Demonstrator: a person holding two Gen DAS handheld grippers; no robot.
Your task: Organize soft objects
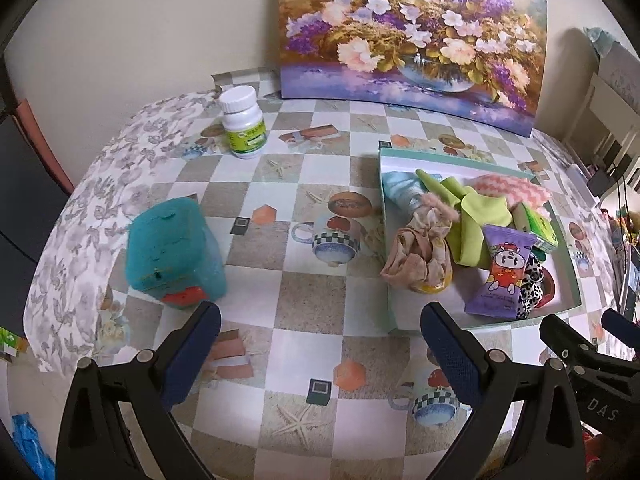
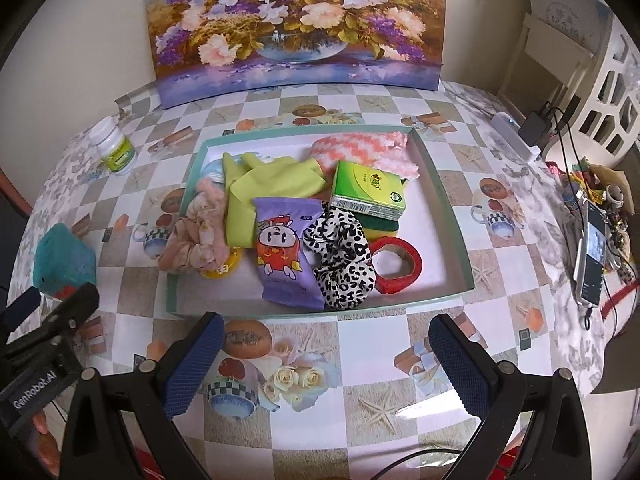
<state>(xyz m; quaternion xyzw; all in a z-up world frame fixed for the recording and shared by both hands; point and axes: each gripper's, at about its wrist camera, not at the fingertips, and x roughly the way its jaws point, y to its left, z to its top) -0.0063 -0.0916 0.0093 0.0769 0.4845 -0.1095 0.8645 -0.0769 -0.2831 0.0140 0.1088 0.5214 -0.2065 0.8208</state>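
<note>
Both tongs spread wide, gripping nothing — left tongs (image 1: 320, 350) low over the bench (image 1: 304, 184), right tongs (image 2: 326, 354) just short of the tray (image 2: 452, 208). Teal plush toy (image 1: 172, 248) upright on the bench, well left of the tray, just ahead of the left tongs' left finger. Only soft piece outside the tray, so probably next to go in.

Already in the tray: beige scrunchie (image 2: 192, 240) draped over the left rim, lime-green cloth (image 2: 272, 184), pink-and-white zigzag cloth (image 2: 360, 152), leopard scrunchie (image 2: 340, 260), red ring (image 2: 398, 266), purple snack packet (image 2: 284, 252), green tissue pack (image 2: 370, 190) on top of a green-and-yellow sponge (image 2: 380, 226). Pale blue item at the far-left corner mostly hidden.

Handling guess for the plush: light, squashy, fuzzy — not slippery, nothing to break. Likely to compress under squeeze, so close well in across the narrow sides at mid-body, not at the rounded top edge where it may pop out. Tall and light, so easily toppled by a nudge from one finger.

White pill bottle (image 1: 242, 124) far back on the bench, flower painting (image 1: 412, 36) against the wall — neither soft, likely left alone.
</note>
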